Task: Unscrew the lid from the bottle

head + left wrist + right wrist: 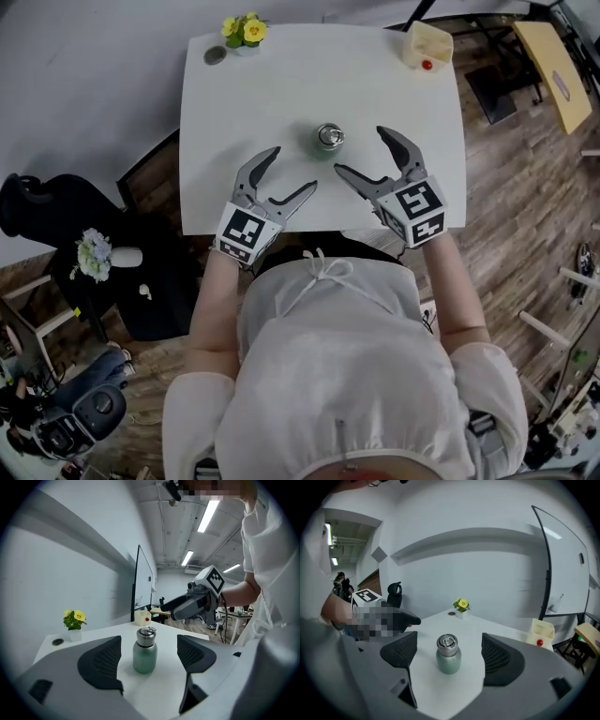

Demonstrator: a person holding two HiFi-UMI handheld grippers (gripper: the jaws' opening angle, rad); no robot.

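A small green bottle [327, 140] with a silver screw lid [328, 135] stands upright in the middle of the white table [281, 75]. My left gripper [293, 174] is open, just left of and nearer than the bottle. My right gripper [358, 152] is open too, right of the bottle. In the left gripper view the bottle [144, 656] stands ahead between the spread jaws of that gripper [146, 653], its lid [146, 636] on top. The right gripper view shows the bottle [449, 659] and lid [448, 645] likewise ahead of that gripper [448, 652]. Neither touches it.
A small pot of yellow flowers [244, 33] and a dark round disc [215, 55] sit at the table's far left. A cream box with a red knob [427, 45] stands at the far right corner. A black chair [56, 211] is left of the table.
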